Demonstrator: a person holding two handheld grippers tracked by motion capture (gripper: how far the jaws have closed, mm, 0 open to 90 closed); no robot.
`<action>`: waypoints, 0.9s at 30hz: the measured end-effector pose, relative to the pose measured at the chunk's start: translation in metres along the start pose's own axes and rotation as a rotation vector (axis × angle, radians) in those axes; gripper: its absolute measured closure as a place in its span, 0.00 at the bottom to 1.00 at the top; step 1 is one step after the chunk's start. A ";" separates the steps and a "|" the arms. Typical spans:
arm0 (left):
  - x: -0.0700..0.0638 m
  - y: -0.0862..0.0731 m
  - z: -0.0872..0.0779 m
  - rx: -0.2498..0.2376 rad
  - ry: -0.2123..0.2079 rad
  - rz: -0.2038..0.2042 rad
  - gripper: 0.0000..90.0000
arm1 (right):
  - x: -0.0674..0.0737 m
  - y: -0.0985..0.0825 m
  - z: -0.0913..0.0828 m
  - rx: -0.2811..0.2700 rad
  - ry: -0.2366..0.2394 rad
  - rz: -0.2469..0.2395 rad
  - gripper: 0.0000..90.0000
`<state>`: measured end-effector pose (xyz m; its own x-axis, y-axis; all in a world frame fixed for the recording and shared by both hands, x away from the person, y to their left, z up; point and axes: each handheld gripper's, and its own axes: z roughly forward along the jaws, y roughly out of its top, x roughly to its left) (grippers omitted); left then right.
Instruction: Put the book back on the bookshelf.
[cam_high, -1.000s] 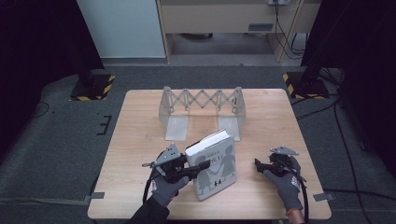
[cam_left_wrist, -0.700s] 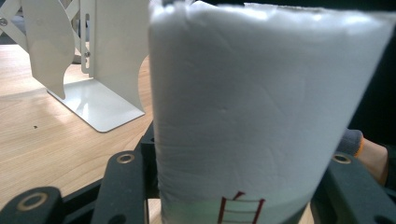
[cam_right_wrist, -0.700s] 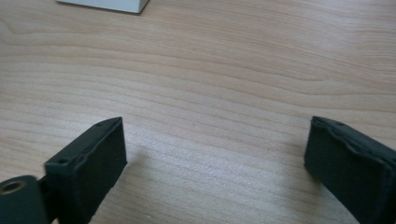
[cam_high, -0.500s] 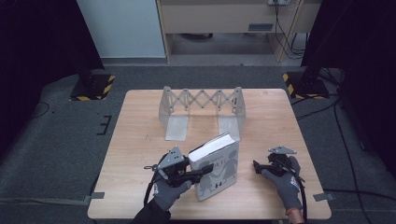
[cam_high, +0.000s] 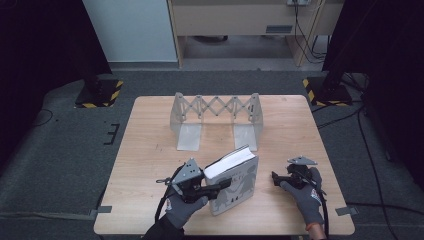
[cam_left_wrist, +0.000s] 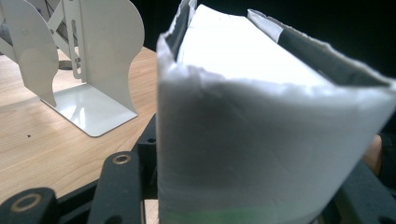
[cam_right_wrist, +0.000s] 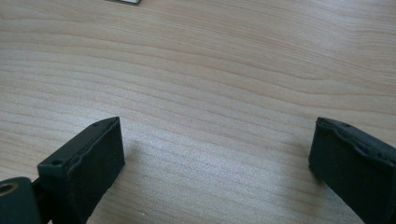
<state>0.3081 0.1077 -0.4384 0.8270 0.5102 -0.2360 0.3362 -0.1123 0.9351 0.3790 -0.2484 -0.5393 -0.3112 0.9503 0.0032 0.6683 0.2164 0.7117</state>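
White book (cam_high: 234, 181) sits low in the middle of the frame, pinched by my left gripper (cam_high: 220, 186). My right gripper (cam_high: 278, 179) gapes empty. A loose pinch could let it flop down.

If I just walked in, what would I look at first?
Probably the thick book tipped up on its edge near the front of the wooden table, pinched in the left tongs. Behind it stands a white metal expanding book rack, with nothing in it. The right tongs wait wide open beside the book.
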 end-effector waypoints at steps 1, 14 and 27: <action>-0.001 0.000 0.000 0.000 -0.001 0.001 0.50 | 0.000 0.000 0.000 0.000 0.000 0.001 0.04; -0.009 0.014 0.000 -0.021 -0.010 0.035 0.46 | 0.000 0.000 0.000 -0.004 -0.002 0.000 0.04; -0.013 0.035 0.008 0.007 -0.013 0.036 0.43 | 0.000 0.000 0.000 -0.001 0.000 0.000 0.04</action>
<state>0.3130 0.0902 -0.4043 0.8444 0.4944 -0.2062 0.3096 -0.1363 0.9410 0.3792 -0.2483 -0.5394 -0.3107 0.9505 0.0030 0.6675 0.2160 0.7126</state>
